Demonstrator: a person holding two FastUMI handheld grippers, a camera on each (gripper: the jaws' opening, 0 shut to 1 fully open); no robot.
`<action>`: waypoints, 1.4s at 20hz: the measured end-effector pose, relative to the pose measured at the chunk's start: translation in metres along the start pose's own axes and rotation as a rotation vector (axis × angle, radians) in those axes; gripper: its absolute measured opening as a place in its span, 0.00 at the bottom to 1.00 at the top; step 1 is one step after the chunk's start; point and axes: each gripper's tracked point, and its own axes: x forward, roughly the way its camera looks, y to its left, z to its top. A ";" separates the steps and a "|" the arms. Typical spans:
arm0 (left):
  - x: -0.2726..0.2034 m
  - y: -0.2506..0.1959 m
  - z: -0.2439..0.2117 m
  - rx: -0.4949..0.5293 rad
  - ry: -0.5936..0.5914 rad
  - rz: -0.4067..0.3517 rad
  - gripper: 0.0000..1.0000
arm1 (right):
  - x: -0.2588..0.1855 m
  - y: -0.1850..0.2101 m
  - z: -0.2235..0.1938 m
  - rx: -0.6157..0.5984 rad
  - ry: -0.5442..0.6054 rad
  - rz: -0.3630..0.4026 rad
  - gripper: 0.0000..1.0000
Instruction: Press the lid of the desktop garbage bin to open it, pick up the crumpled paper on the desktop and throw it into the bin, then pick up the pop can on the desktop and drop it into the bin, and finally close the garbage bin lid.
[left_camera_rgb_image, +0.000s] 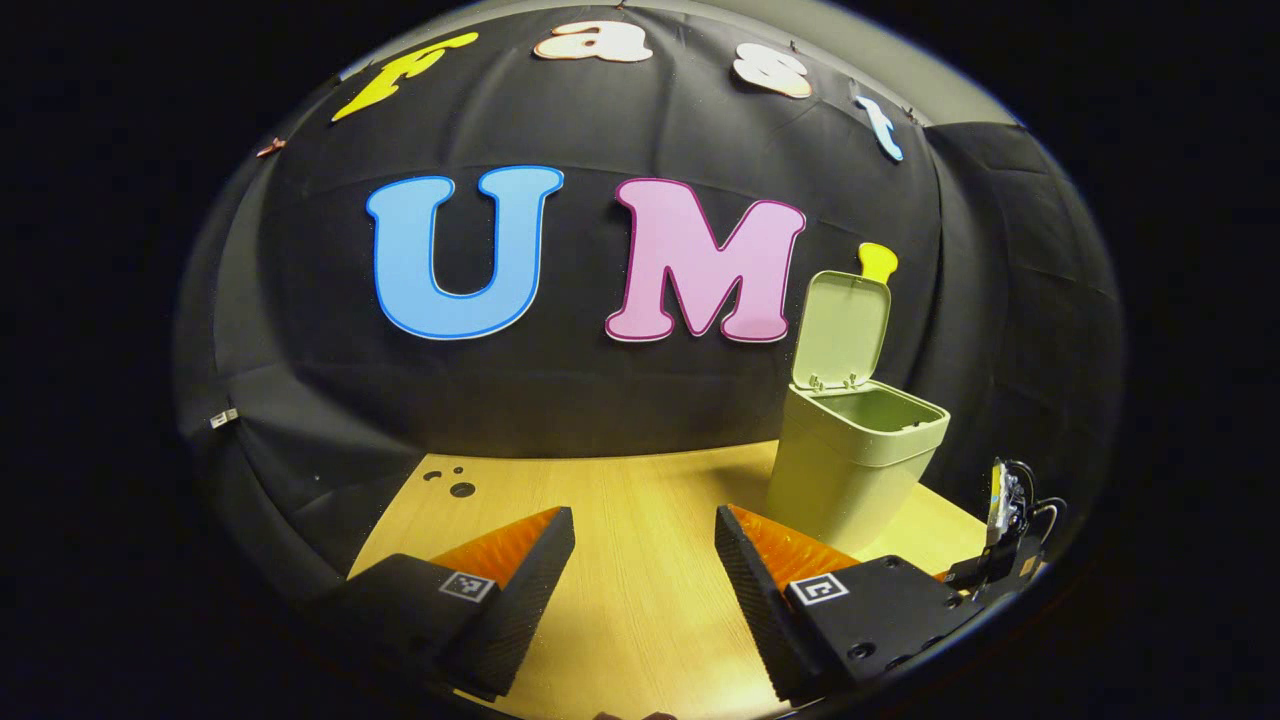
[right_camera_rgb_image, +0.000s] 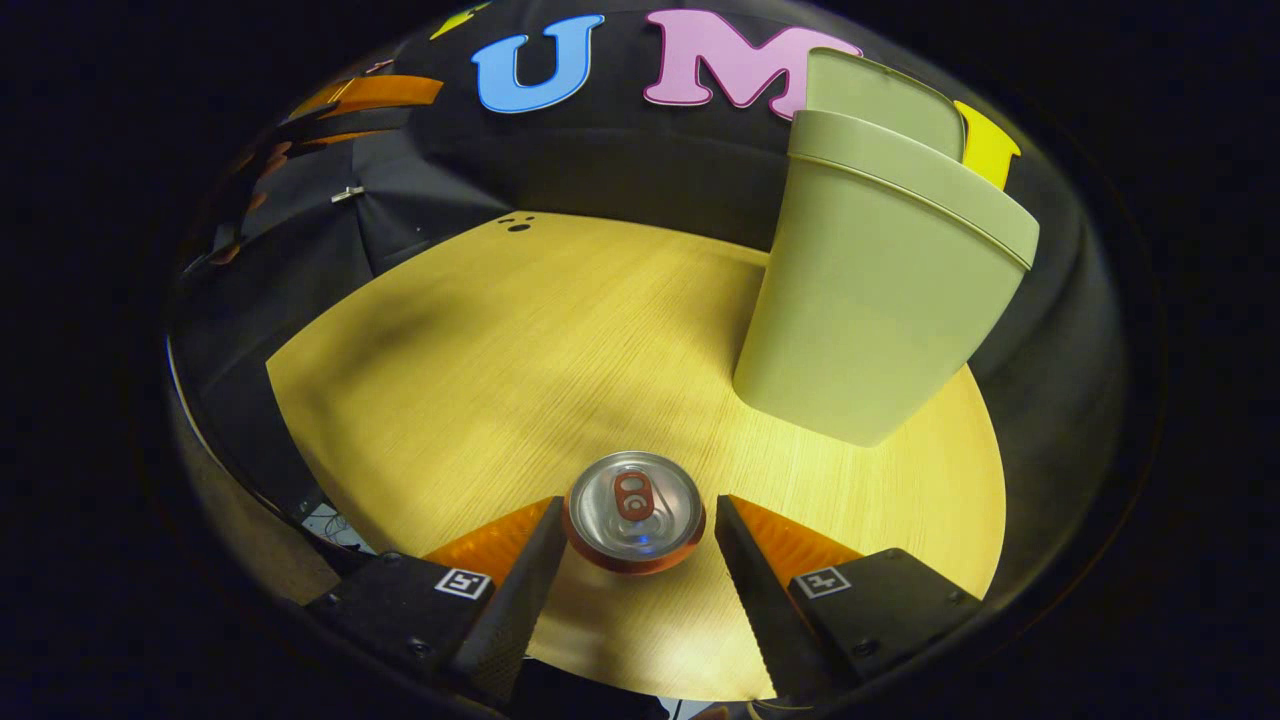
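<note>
The pale green garbage bin stands on the wooden table at the right of the left gripper view, its lid swung up and open. My left gripper is open above the table, left of the bin, with nothing between its fingers. In the right gripper view the pop can stands upright, seen from above, between the fingers of my right gripper. That gripper is open, with a finger close on each side of the can. The bin rises just beyond the can to the right, its lid up.
The wooden table stretches left of the bin to the black cloth wall. Small dark holes mark its far left corner. The right gripper's body and cables show at the right edge of the left gripper view, beside the bin.
</note>
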 end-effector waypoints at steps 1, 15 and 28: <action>0.001 0.001 0.000 -0.005 0.003 0.002 0.92 | 0.000 -0.001 0.001 -0.003 -0.003 0.001 0.84; 0.015 -0.011 -0.009 -0.029 0.025 0.012 0.92 | -0.061 -0.026 0.070 0.056 -0.111 -0.006 0.83; 0.043 -0.028 -0.010 -0.069 0.039 0.038 0.92 | -0.133 -0.104 0.228 0.046 -0.403 -0.036 0.83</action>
